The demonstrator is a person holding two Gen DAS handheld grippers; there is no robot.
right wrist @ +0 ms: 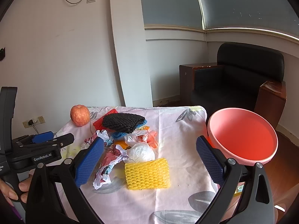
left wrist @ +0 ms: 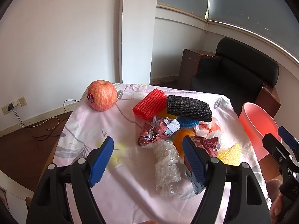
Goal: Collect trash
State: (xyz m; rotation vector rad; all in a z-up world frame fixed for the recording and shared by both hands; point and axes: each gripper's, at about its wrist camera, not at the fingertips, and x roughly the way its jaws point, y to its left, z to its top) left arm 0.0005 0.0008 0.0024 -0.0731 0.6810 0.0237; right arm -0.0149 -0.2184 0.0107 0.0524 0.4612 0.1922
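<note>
Trash pile: crumpled wrappers [left wrist: 158, 130], bubble wrap [left wrist: 167, 166] and foam fruit nets heaped at the middle of the table [left wrist: 89, 130], on a pale floral cloth; nothing held by either tool
Foam nets: red net [left wrist: 149, 104] and black net [left wrist: 188, 108] at the far side of the heap, touching each other; a blue net [left wrist: 186, 122] just under the black one; yellow net [right wrist: 147, 173] at the near side – in the right wrist view it lies flat between the two fingers, toward 6 o'clock of the heap
Bubble wrap: at 6 o'clock of the heap in the left wrist view, between the left fingers
Apple [left wrist: 102, 95]: at 10 o'clock of the heap, apart from it, near the far left table corner
Pink bucket [right wrist: 243, 136]: at 3 o'clock, beside the table's right edge; looks empty
Left gripper [left wrist: 148, 161]: jaws wide, gripping nothing – hovering above the cloth
Right gripper [right wrist: 149, 163]: jaws wide, gripping nothing; above the yellow net
Hand [right wrist: 16, 190]: fingers around the left tool's handle
</note>
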